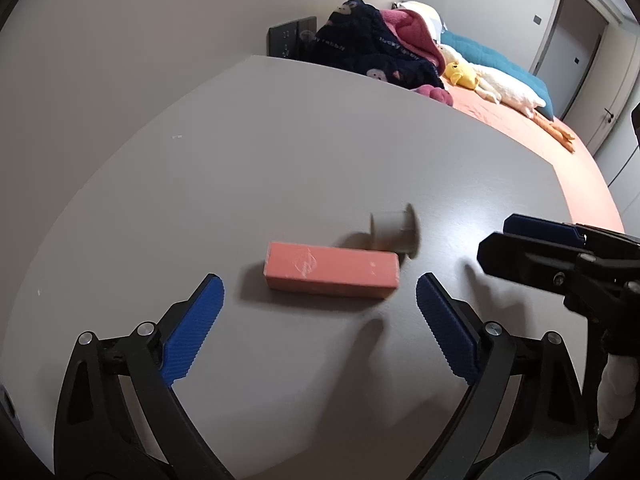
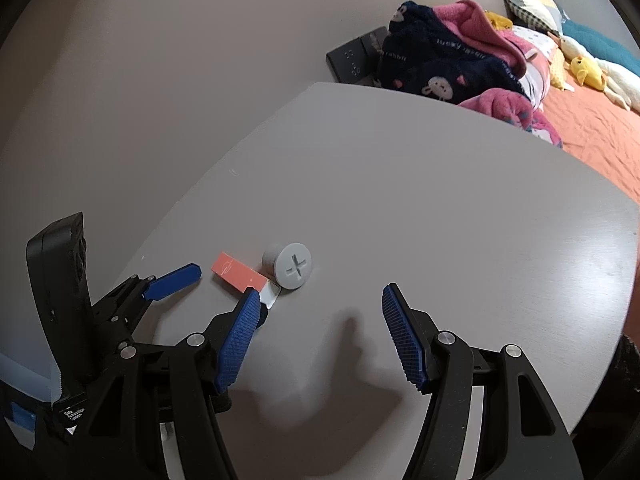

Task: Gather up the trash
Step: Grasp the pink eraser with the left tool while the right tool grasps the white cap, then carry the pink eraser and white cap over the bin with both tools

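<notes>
Left wrist view: grey matte table [image 1: 280, 152] fills most of the frame, its far edge curving from upper centre down to the right. Bare surface all round the left gripper [image 1: 320, 292], whose jaws stand spread wide with nothing between the ribbed blue pads. Salmon-pink cardboard box [image 1: 332, 270], long and rectangular, lies flat at centre frame just ahead of the fingertips, not touched. Behind it, touching or nearly so, a grey plastic spool-shaped plug [image 1: 394, 232], blurred. Right gripper [image 1: 496, 244] enters from the right edge, side-on, apart from both items. Beyond the table edge: orange bed sheet [image 1: 520, 136], plush duck [image 1: 500, 88], dark fleece blanket [image 1: 372, 52].

Right wrist view: right gripper [image 2: 320, 296] released, jaws apart and empty, over bare table [image 2: 440, 208] at lower centre. Table edge runs along the upper right. Box [image 2: 236, 274] sits at left centre, its white end flap open beside the left fingertip [image 2: 250, 300]. Plug [image 2: 294, 266], round with a cross slot in its face, lies just right of the box. Left gripper [image 2: 176, 278] at left, near the box.
</notes>
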Demonstrator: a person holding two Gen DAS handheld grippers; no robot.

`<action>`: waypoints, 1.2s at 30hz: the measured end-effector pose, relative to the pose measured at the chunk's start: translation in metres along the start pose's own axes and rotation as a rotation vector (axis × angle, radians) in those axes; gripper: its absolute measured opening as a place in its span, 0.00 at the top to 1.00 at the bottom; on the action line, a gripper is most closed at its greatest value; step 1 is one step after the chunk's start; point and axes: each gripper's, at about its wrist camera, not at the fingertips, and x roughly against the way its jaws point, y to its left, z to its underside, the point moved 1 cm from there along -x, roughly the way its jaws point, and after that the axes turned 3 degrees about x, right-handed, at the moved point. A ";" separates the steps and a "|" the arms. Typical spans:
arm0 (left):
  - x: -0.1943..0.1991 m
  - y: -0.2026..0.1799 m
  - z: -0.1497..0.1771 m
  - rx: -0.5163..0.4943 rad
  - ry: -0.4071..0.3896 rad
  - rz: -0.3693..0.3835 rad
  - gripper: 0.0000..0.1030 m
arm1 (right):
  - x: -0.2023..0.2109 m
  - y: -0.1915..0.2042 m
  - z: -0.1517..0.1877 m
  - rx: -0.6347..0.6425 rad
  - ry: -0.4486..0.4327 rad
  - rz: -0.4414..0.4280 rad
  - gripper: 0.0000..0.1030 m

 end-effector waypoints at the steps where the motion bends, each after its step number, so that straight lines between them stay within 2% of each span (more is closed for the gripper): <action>1: -0.001 0.001 -0.001 -0.005 -0.003 0.007 0.09 | -0.002 0.001 -0.001 -0.001 0.002 0.000 0.36; 5: -0.008 0.003 -0.005 -0.023 -0.003 0.003 0.12 | -0.011 0.003 -0.004 -0.007 0.011 -0.005 0.36; 11: -0.010 0.006 -0.007 -0.047 -0.026 -0.002 0.37 | -0.021 0.009 -0.007 0.000 0.021 -0.003 0.36; 19: 0.004 0.031 0.000 0.019 -0.044 -0.023 0.37 | -0.042 0.017 -0.012 0.013 0.032 0.007 0.36; 23: 0.012 0.039 0.001 0.038 -0.058 -0.036 0.37 | -0.050 0.019 -0.018 0.026 0.024 0.022 0.41; 25: 0.015 0.042 0.001 0.043 -0.062 -0.040 0.37 | -0.054 0.021 -0.021 0.035 0.021 0.030 0.47; 27: 0.017 0.043 0.001 0.046 -0.062 -0.042 0.37 | -0.058 0.022 -0.023 0.051 0.027 0.033 0.63; 36: 0.021 0.038 -0.001 0.046 -0.068 -0.040 0.37 | -0.050 0.014 -0.021 0.027 0.031 0.019 0.63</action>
